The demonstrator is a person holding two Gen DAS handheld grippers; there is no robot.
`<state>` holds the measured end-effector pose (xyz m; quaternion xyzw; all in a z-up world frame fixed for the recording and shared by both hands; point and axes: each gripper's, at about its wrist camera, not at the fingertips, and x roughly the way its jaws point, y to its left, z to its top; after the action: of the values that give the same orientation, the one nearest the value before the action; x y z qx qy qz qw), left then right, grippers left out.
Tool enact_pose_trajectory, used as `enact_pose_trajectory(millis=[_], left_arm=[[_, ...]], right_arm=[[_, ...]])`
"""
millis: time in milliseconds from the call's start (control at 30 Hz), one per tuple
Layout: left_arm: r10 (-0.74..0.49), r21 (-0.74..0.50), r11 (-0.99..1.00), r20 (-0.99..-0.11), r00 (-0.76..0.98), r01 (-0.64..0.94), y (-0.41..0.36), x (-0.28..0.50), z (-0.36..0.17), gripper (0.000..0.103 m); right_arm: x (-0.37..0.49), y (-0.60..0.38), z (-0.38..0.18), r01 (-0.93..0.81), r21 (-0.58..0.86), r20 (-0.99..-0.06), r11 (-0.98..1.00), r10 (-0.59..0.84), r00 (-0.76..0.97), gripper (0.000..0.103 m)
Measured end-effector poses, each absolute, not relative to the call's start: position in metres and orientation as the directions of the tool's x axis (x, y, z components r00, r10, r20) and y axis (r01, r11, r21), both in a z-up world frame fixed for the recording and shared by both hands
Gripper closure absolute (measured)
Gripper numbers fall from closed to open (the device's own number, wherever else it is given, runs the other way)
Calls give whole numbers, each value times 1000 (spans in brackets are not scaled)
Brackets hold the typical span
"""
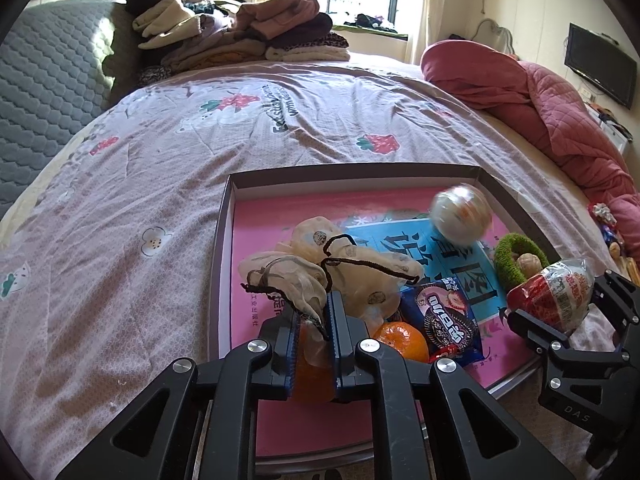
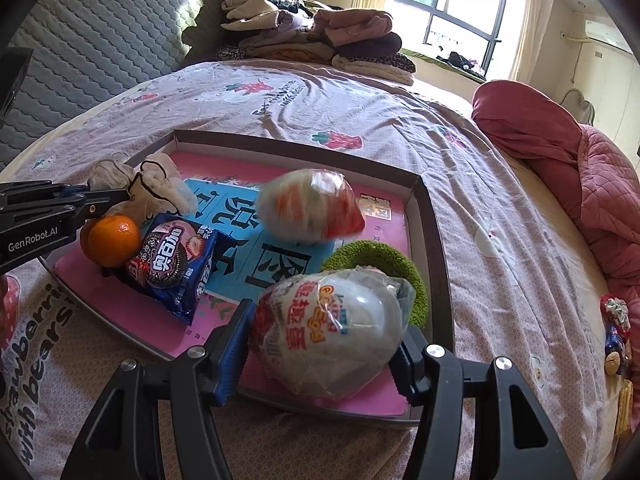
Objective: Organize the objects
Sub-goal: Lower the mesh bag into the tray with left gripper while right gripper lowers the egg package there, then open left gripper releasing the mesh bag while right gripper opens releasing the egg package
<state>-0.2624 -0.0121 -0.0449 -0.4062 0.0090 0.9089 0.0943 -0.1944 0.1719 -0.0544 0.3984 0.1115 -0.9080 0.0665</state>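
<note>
A shallow box lid with a pink printed floor point(image 1: 244, 264) point(image 2: 424, 216) lies on the bed. In it are a cream drawstring pouch point(image 1: 360, 276) point(image 2: 160, 184), two oranges point(image 1: 400, 340) point(image 2: 114, 240), a blue cookie packet point(image 1: 444, 320) point(image 2: 172, 268), a green fuzzy ring point(image 1: 516, 252) point(image 2: 384, 260) and a blurred wrapped toy egg point(image 1: 460, 216) point(image 2: 308, 210). My left gripper point(image 1: 312, 336) point(image 2: 120, 196) is shut on the pouch's fabric. My right gripper point(image 2: 324, 344) point(image 1: 560, 312) is shut on a second wrapped toy egg point(image 2: 332, 336) point(image 1: 556, 292) over the lid's near right corner.
The bed sheet point(image 1: 160, 184) has a strawberry print. Folded clothes point(image 1: 240, 36) point(image 2: 312, 36) are stacked at the far side. A red quilt point(image 1: 540, 100) point(image 2: 580, 168) lies at the right. Small trinkets point(image 2: 616, 328) sit by the right edge.
</note>
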Motion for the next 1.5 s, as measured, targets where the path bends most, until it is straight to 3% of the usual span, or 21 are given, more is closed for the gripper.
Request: enact_pose_trajectory(millis=[233, 667, 733, 800, 933, 1000, 1233, 1500], left_arm=[[161, -55, -982, -743, -650, -181, -11, -262, -45, 88], [166, -64, -982, -740, -651, -178, -14, -260, -42, 76], [167, -65, -982, -737, -655, -177, -15, -259, -40, 73], [169, -68, -982, -734, -657, -177, -15, -259, -39, 61], [174, -70, -981, -730, -661, -180, -15, -257, -34, 55], [169, -65, -982, -729, -663, -178, -14, -256, -33, 43], [165, -55, -982, -719, -675, -181, -13, -251, -20, 33], [150, -28, -984, -683, -715, -179, -9, -237, 4, 33]], right_arm=[[-195, 174, -52, 199, -144, -740, -969, -28, -672, 43], [-201, 174, -42, 196, -133, -730, -972, -38, -683, 39], [-201, 173, -39, 196, -132, -727, -972, -40, -686, 39], [-201, 172, -36, 199, -133, -723, -971, -43, -690, 38], [-201, 170, -30, 203, -141, -717, -969, -42, -696, 36], [-201, 170, -26, 202, -145, -712, -969, -40, -701, 36], [-199, 172, -12, 188, -153, -697, -970, -29, -716, 36], [-191, 174, 0, 177, -131, -678, -976, -42, -734, 36]])
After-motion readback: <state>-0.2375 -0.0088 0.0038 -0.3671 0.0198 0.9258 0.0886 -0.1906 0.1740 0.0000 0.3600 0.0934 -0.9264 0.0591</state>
